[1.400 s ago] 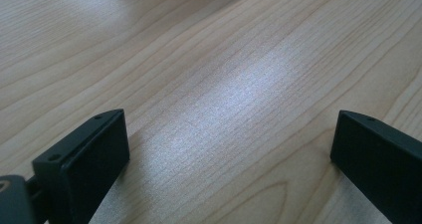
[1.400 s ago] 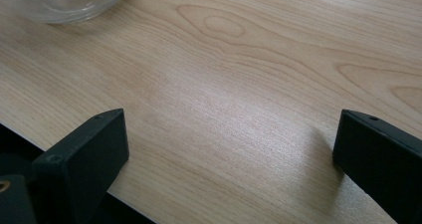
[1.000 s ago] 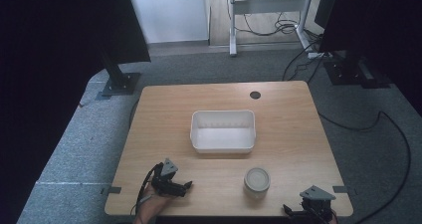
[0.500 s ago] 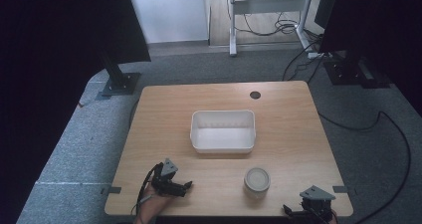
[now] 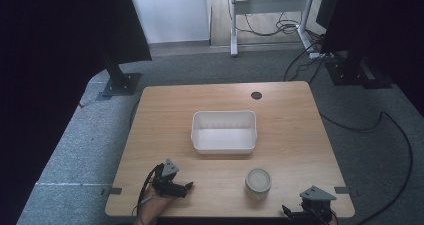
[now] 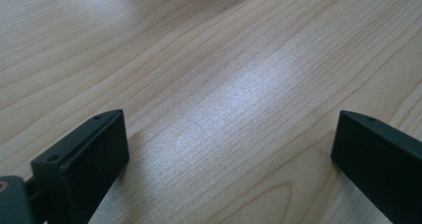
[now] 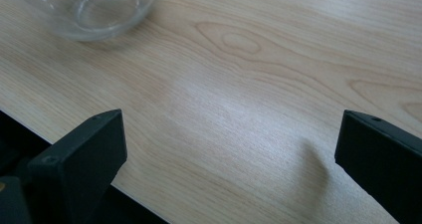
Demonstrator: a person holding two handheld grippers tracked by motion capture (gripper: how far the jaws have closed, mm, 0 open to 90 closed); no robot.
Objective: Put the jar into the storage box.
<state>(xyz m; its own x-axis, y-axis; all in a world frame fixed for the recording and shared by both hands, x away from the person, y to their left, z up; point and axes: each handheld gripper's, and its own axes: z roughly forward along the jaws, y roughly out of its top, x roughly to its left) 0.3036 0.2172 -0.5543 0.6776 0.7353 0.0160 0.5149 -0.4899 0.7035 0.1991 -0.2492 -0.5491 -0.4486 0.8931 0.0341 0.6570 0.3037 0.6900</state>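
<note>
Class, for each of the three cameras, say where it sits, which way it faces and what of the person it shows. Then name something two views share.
High view: above the person's side, facing forward and down on the table, white tub and jar; shows the left gripper, a hand and the right gripper.
Left gripper view: rides the left gripper, facing bare tabletop between open jaws.
Right gripper view: rides the right gripper at the table edge, jaws open, glass jar ahead.
Shared: the jar, in high and right gripper views.
</note>
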